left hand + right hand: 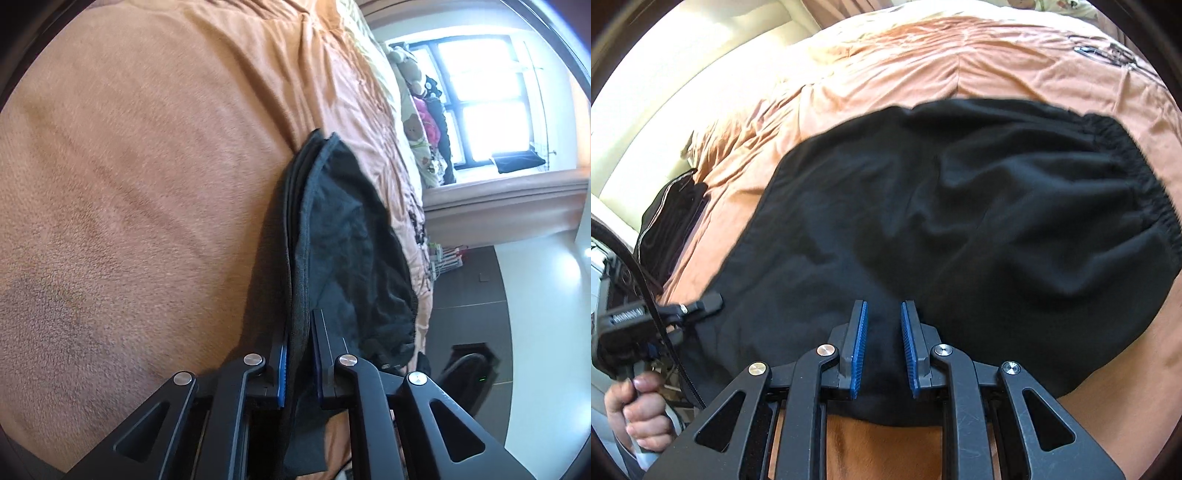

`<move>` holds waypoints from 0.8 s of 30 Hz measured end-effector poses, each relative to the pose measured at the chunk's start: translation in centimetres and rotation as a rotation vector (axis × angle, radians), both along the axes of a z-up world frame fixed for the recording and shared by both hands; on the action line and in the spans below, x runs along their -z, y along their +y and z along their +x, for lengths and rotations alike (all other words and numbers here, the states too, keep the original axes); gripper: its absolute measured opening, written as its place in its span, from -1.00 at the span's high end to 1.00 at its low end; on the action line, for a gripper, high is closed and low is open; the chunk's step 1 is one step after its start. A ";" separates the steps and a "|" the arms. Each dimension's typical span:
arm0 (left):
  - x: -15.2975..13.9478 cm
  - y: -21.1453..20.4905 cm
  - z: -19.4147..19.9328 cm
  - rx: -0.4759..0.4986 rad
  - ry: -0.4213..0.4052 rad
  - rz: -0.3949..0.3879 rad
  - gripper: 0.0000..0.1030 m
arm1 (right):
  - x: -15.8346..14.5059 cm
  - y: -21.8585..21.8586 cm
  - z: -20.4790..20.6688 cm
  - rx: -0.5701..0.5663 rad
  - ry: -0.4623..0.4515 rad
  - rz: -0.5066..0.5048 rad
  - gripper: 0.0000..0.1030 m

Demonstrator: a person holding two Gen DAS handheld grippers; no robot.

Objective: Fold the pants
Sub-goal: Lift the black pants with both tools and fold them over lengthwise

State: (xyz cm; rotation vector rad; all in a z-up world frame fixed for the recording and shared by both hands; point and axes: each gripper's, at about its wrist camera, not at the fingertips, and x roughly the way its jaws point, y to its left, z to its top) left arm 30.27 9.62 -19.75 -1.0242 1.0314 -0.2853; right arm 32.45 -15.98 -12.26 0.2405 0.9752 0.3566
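Note:
Black pants (960, 206) lie folded over on an orange-brown bed cover (923, 62), elastic waistband at the right. My right gripper (883, 314) hovers over the near edge of the pants, its blue pads apart, with nothing pinched. In the left wrist view my left gripper (299, 332) is shut on a folded edge of the pants (351, 229), fabric squeezed between its pads. The left gripper also shows in the right wrist view (705, 301), at the pants' left edge, held by a hand.
The fuzzy brown blanket (129, 184) covers the bed. A black bag (672, 221) lies at the bed's left edge. Stuffed toys (413, 85) and a window (484, 96) are beyond the bed. Dark floor (469, 280) runs alongside.

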 end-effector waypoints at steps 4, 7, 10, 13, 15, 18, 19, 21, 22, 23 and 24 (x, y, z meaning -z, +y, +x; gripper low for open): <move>-1.8 -0.7 0.3 0.023 -0.040 0.007 0.79 | 0.1 -0.1 -0.6 -0.008 0.002 0.014 0.69; -3.5 -1.6 0.9 0.047 -0.070 0.019 0.80 | 0.0 -0.5 -0.8 -0.014 0.007 0.040 0.69; -5.0 -2.6 1.6 0.072 -0.093 0.030 0.80 | 0.1 -0.9 -1.2 -0.027 0.013 0.074 0.69; -6.4 -3.7 2.2 0.097 -0.118 0.046 0.80 | -0.1 -1.7 -1.8 -0.039 0.014 0.111 0.69; -7.5 -4.6 2.9 0.118 -0.135 0.061 0.80 | -0.4 -2.4 -2.0 -0.039 0.006 0.135 0.69; -8.7 -5.9 3.7 0.148 -0.153 0.073 0.79 | -1.2 -4.2 -2.8 -0.020 -0.024 0.162 0.69; -9.2 -6.5 4.0 0.162 -0.160 0.079 0.80 | -1.5 -5.0 -3.0 -0.007 -0.036 0.172 0.69; -9.9 -7.5 4.5 0.182 -0.170 0.089 0.80 | -2.1 -6.4 -3.5 0.012 -0.050 0.194 0.69; -10.3 -8.2 4.9 0.195 -0.174 0.095 0.79 | -2.3 -7.1 -3.7 0.021 -0.058 0.202 0.69; -10.7 -8.8 5.4 0.208 -0.178 0.103 0.79 | -2.5 -7.7 -4.0 0.030 -0.065 0.207 0.69; -11.0 -9.2 5.5 0.216 -0.181 0.107 0.79 | -2.6 -8.3 -4.3 0.039 -0.072 0.212 0.68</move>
